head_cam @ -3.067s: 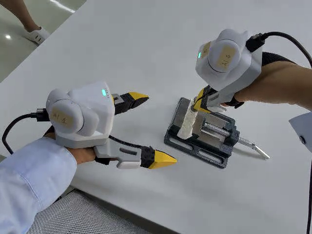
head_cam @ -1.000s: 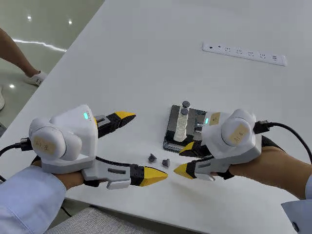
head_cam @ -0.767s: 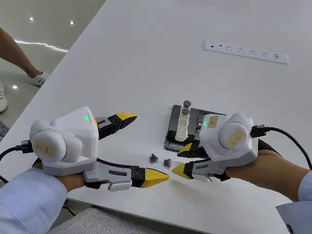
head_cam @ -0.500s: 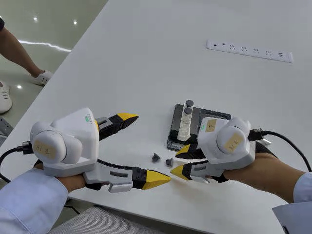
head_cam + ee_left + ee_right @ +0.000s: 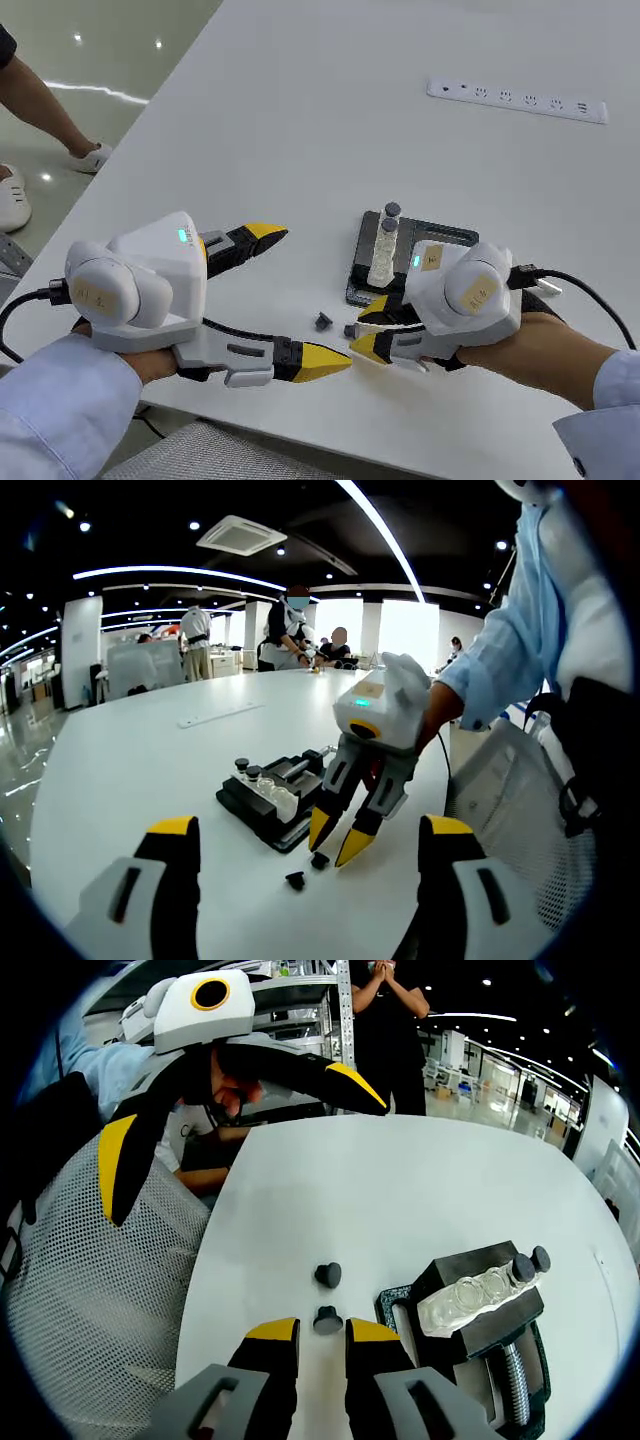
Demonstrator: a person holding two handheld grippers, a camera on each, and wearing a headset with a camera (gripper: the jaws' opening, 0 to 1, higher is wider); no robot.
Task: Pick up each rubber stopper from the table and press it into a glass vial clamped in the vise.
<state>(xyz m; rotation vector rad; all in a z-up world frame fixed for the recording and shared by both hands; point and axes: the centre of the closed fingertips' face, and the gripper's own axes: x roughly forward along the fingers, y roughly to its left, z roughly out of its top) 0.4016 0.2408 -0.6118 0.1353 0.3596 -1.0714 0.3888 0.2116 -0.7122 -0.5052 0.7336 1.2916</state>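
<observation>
On the desk [image 5: 300, 120], right tool [image 5: 322, 1332] sits barely parted just behind a stopper [image 5: 327, 1319]; left tool [image 5: 316, 297] gapes wide.

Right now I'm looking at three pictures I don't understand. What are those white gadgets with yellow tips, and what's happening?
No robot here: a person holds hand-held tongs in each hand. The large picture comes from a camera on the person's head; the two round ones from cameras riding on the tongs. The left tongs gape wide above the white table, holding nothing. The right tongs, narrowly open, point at the nearer rubber stopper; a second stopper lies beside it. Behind them a vise clamps glass vials, two already stoppered. A power strip lies farther back.
</observation>
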